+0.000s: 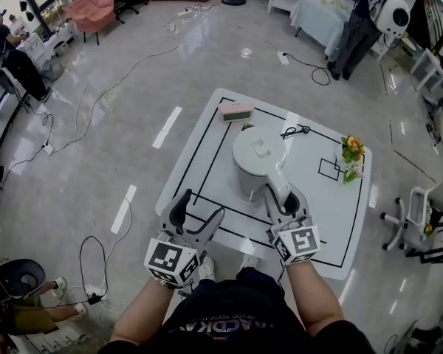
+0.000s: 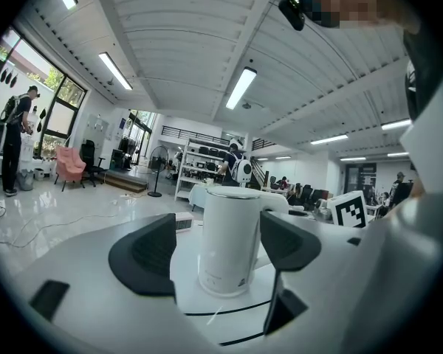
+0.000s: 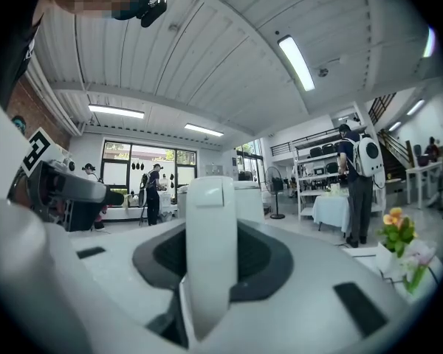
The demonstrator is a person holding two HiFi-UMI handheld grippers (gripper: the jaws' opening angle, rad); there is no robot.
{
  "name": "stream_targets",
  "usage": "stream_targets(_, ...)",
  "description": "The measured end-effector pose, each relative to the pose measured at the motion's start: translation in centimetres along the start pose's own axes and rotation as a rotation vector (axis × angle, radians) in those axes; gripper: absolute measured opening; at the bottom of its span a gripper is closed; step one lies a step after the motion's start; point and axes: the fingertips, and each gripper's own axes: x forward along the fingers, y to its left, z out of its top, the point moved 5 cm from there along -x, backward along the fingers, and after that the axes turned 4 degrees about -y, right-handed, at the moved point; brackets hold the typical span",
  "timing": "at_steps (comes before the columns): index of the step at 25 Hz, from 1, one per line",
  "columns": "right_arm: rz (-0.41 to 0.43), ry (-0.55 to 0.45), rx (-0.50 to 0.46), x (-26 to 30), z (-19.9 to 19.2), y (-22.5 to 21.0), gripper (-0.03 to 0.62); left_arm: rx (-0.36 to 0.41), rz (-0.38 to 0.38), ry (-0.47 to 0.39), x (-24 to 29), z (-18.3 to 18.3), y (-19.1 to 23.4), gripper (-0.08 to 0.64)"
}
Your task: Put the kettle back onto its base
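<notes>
— From the head view, what do we have?

— We see a white table [image 1: 332, 220] ruled with thin black lines. The kettle [image 1: 257, 157] stands upright near its middle: a smooth, matte white cylinder with a flat round lid. We cannot make out a base under it.

— And our hands?

— Our right gripper [image 1: 280, 198] is at the kettle's handle [image 1: 275, 186], on the side nearest us. Our left gripper [image 1: 199, 206] hovers over the table's near edge, well apart from the kettle, its curved grey fingers spread. At the far edge we see a small pink box-shaped clock [image 1: 235, 112], and at the right a bunch of yellow and white flowers [image 1: 351, 157].

— What does the left gripper view give us?

— The two dark, ribbed pads [image 2: 151, 253] stand wide apart with nothing between them. The kettle shows beyond the gap, glossy-sided with a thin metallic rim at the top.

— And the right gripper view?

— There we see the handle as a broad, rounded white plastic bar, upright in the middle. The dark pads [image 3: 262, 260] press against it from both sides, so our right gripper is clamped on the handle. The kettle's body rises just behind it.
</notes>
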Motion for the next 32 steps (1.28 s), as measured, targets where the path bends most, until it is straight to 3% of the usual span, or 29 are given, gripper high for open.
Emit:
stream_targets(8, -0.046, -0.010, -0.019, -0.1, -0.1, 0.6, 0.118, -0.005, 0.001, -0.004, -0.1, -0.2, 0.2, 0.350)
stream_targets(18, -0.043, -0.036, -0.049, -1.8, -0.7, 1.0, 0.118, -0.013, 0.002, 0.001, -0.3, -0.6, 0.4, 0.350)
stream_targets(32, -0.076, -0.025, -0.012, -2.0, -1.0, 0.9, 0.118, -0.008, -0.032, 0.017, 0.1, -0.7, 0.2, 0.350)
